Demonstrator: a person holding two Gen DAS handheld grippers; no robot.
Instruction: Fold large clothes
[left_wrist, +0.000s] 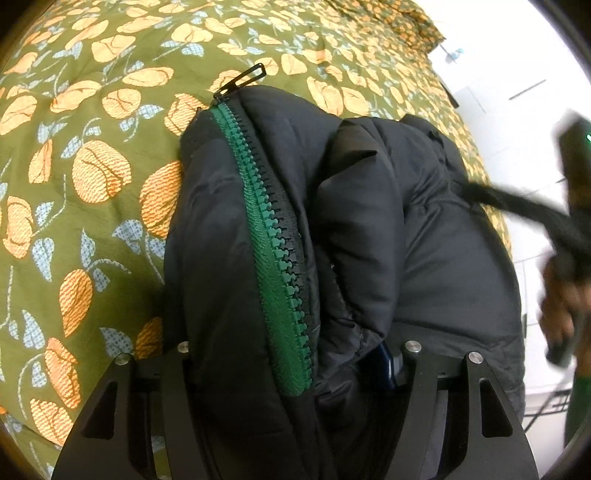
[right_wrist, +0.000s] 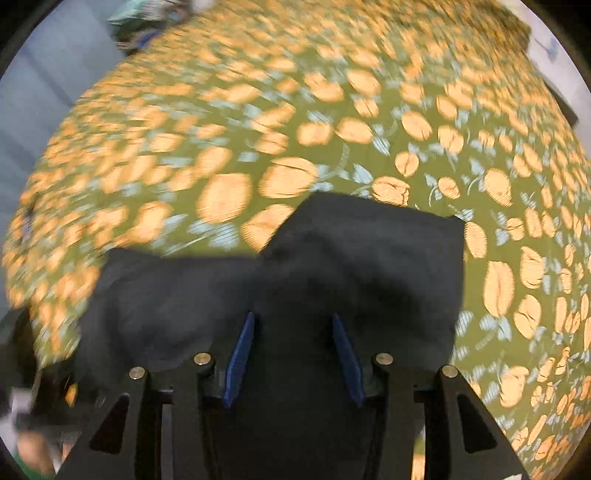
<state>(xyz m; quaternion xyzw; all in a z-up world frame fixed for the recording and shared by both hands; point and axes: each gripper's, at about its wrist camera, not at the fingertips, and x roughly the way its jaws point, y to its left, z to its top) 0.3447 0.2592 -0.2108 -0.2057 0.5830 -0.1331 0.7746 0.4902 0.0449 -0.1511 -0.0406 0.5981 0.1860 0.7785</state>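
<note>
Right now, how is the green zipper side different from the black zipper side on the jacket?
The green zipper side shows a wide band of green tape; the black zipper side shows only a thin strip. The green one lies toward the flowery bedspread; the black one lies against the jacket's puffy fold. Both run side by side, closed together.

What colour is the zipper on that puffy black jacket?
Green: the zipper runs green down the puffy black jacket, shown best in the left wrist view.

Smearing into blur along the left wrist view's right edge: a hand. Burying the left tongs under black jacket folds, hiding the fingertips. Blurring the bedspread leftward.
</note>
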